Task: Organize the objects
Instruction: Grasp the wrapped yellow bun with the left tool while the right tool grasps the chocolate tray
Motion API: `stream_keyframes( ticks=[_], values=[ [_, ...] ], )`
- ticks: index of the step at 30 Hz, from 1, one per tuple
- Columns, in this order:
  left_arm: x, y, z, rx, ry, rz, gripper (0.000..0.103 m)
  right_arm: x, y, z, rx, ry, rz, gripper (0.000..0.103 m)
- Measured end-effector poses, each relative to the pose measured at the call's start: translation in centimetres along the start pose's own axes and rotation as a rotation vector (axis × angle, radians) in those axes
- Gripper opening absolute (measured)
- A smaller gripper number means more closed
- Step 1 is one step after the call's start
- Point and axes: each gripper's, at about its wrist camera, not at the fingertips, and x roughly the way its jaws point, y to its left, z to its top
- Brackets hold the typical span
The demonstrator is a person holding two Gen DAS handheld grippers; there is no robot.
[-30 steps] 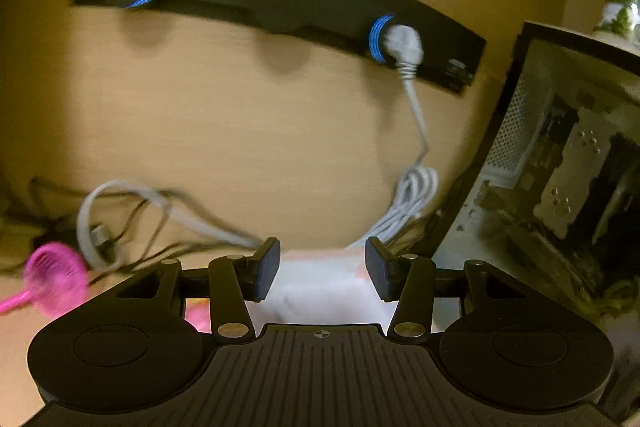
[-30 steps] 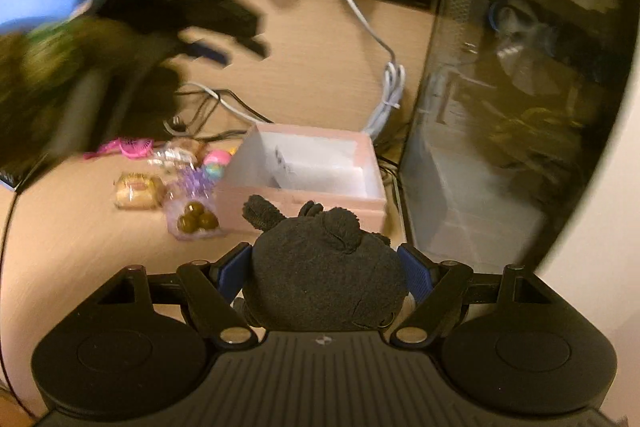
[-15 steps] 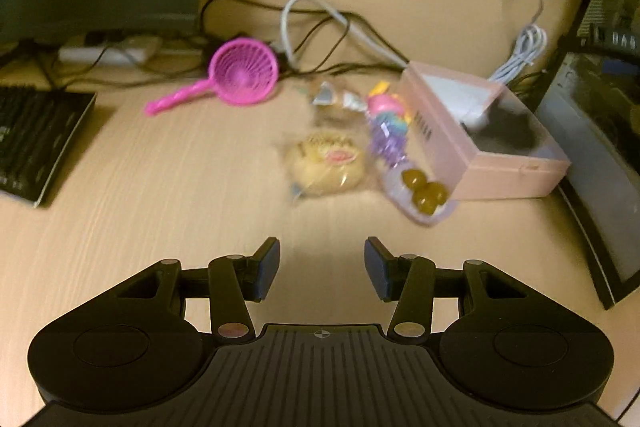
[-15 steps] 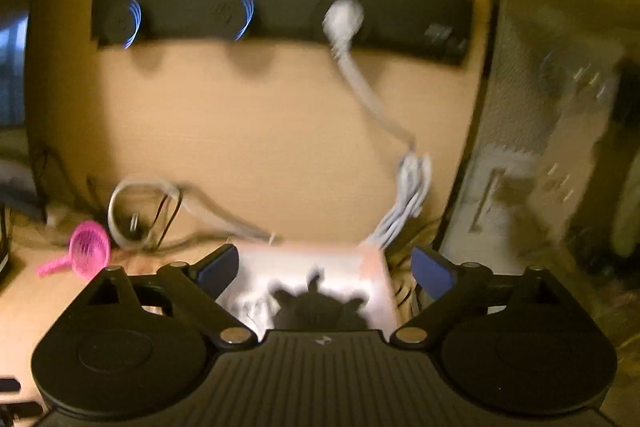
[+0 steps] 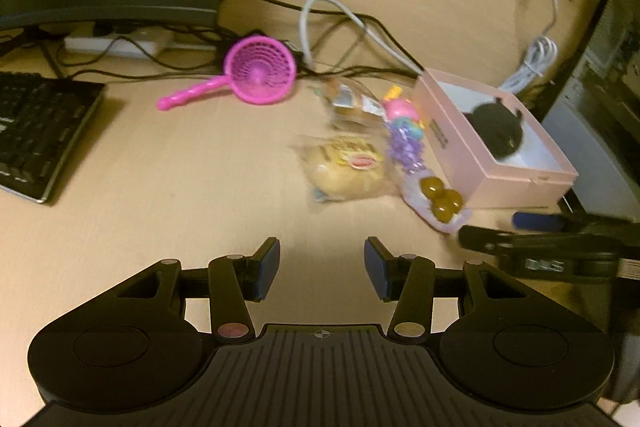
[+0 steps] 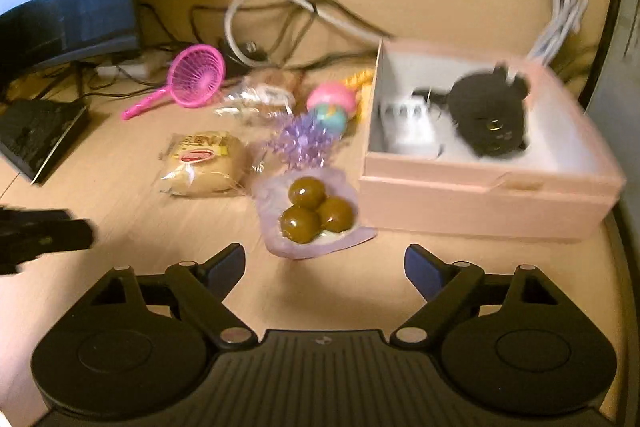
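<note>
Pink box (image 6: 480, 195), lid off, white inside, w/ black plush toy (image 6: 490, 119) lying in its far right part. Left of box on desk: clear pack of 3 brown balls (image 6: 312, 213) touching box front, wrapped bun (image 6: 204, 163), purple bow (image 6: 304, 141), pink-blue ball (image 6: 332, 105), pink strainer (image 6: 192, 77) near cables.

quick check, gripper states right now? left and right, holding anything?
Left gripper: open, holding nothing, above bare wooden desk.
Right gripper: open, holding nothing; the dark fuzzy plush toy lies inside the pink cardboard box.
</note>
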Motion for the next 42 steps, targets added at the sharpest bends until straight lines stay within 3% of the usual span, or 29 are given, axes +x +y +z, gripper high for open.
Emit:
stream_keyframes(
  ticks=[3, 7, 10, 13, 21, 26, 28, 32, 34, 38, 42],
  values=[
    [-0.6, 1.5, -0.2, 0.002, 0.003, 0.02, 0.051, 2.8, 0.3, 0.4, 0.064, 0.018, -0.047, 0.088],
    [-0.9, 3.4, -0.4, 0.008, 0.025, 0.04, 0.051, 4.7, 1.3, 0.8, 0.09, -0.008, -0.083, 0.097],
    [-0.7, 4.4, 0.2, 0.018, 0.028, 0.043, 0.051, 4.9, 2.8, 0.6, 0.04, -0.031, -0.111, 0.085],
    [-0.3, 4.6, 1.4, 0.031, 0.016, 0.032, 0.051, 4.0, 3.4, -0.1, 0.03, -0.03, -0.096, 0.081],
    [3.8, 1.5, 6.3, 0.144, -0.005, -0.042, 0.051, -0.4, 5.5, -4.5, -0.095, 0.012, -0.012, 0.08],
    [6.9, -0.7, 7.8, 0.2, 0.032, -0.041, 0.051, -2.7, 4.6, -6.0, -0.044, 0.051, -0.075, 0.082],
    [7.4, -1.2, 8.2, 0.236, 0.021, -0.059, 0.051, -3.8, 4.0, -6.4, -0.023, 0.048, -0.106, 0.089],
    [8.2, -1.0, 9.8, 0.31, -0.012, -0.163, 0.051, -5.7, 2.8, -7.1, 0.0, 0.029, -0.159, 0.097],
    [9.4, -0.2, 10.4, 0.303, 0.019, -0.207, 0.051, -6.2, 2.2, -7.3, 0.021, 0.029, -0.173, 0.097],
    [10.7, 0.9, 9.4, 0.265, 0.092, -0.208, 0.051, -6.9, 1.4, -8.1, 0.029, 0.03, -0.196, 0.098],
    [8.4, -0.6, 6.4, 0.354, 0.09, -0.244, 0.052, -7.2, 0.9, -8.5, 0.019, 0.033, -0.197, 0.1]
  ],
)
